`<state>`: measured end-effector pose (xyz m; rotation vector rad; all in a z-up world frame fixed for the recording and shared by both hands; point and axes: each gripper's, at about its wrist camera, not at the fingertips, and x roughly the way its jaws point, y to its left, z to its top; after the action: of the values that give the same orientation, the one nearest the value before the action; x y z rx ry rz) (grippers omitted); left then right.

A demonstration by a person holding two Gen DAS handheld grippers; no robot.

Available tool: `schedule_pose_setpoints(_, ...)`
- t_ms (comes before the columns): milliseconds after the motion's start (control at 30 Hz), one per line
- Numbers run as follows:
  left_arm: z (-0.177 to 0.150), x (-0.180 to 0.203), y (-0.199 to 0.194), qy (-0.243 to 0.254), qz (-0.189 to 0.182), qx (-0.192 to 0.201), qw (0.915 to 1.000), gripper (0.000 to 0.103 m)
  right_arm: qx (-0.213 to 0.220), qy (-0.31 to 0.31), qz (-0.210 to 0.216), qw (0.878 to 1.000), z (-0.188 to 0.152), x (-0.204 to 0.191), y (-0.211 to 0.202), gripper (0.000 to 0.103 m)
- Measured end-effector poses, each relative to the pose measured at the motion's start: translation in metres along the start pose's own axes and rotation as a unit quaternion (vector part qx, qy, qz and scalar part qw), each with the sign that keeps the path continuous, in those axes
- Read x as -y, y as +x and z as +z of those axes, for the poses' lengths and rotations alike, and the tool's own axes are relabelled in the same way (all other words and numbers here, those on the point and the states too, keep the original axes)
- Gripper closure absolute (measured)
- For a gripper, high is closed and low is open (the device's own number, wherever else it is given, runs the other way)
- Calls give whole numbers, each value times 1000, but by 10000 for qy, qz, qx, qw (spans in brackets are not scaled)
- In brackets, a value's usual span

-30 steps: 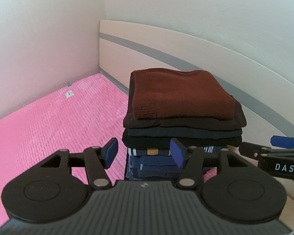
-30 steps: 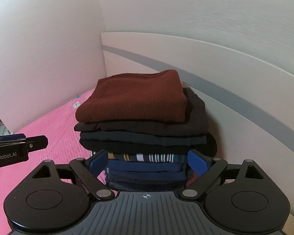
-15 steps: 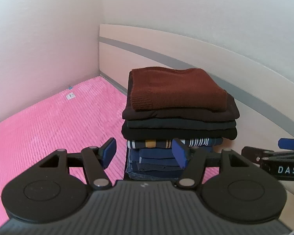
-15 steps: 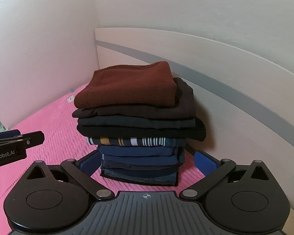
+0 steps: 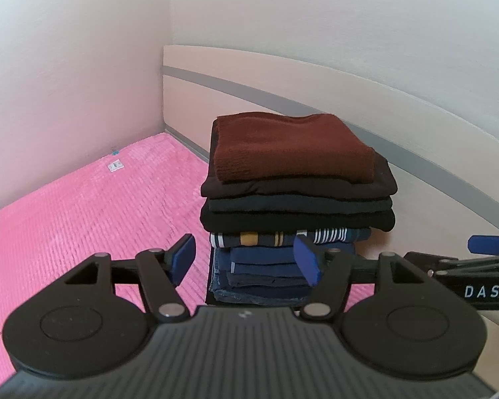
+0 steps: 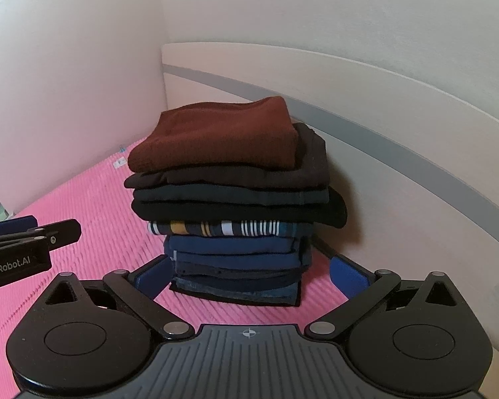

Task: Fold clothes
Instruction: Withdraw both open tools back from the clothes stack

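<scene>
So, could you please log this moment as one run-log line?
left gripper: open, empty | right gripper: open, empty | maroon sweater: folded, tops clothes stack | stack on pink bedspread, near headboard

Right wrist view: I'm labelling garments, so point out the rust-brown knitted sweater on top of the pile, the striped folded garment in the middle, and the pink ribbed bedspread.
rust-brown knitted sweater (image 6: 223, 133), right wrist view, top face.
striped folded garment (image 6: 236, 227), right wrist view, front folded edge.
pink ribbed bedspread (image 6: 103, 206), right wrist view, bare patch left of pile.

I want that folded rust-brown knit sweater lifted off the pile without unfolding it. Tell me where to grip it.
Grip the folded rust-brown knit sweater at its thick near edge, coming in level from the front. That edge overhangs the dark garments below, so one finger could probably slide under; both grippers stand open and empty.
</scene>
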<state>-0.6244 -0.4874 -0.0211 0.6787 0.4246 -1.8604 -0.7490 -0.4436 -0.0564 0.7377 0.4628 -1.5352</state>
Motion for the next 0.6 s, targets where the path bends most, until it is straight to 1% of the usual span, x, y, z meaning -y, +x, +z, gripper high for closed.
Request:
schedule_pose_setpoints(167, -7, -1, 6, -21, 27, -151, 9999, 40, -93, -2, 3, 10000, -3, -1, 4, 0)
schedule_pose_setpoints(267, -13, 1, 9, 113, 36, -248, 9996, 40, -162, 12, -2, 9999, -5, -1, 8, 0)
schedule_pose_setpoints(333, -17, 3, 12, 181, 42, -310, 9993, 37, -209, 38, -15, 9998, -6, -1, 11, 0)
schedule_pose_setpoints(433, -22, 4, 16, 191, 30, -435, 9989, 35, -263, 35, -13, 9996, -6, -1, 14, 0)
schedule_pose_setpoints(600, -28, 4, 26, 260, 177, -700, 9971, 32, -328, 28, -10, 9995, -6, -2, 20, 0)
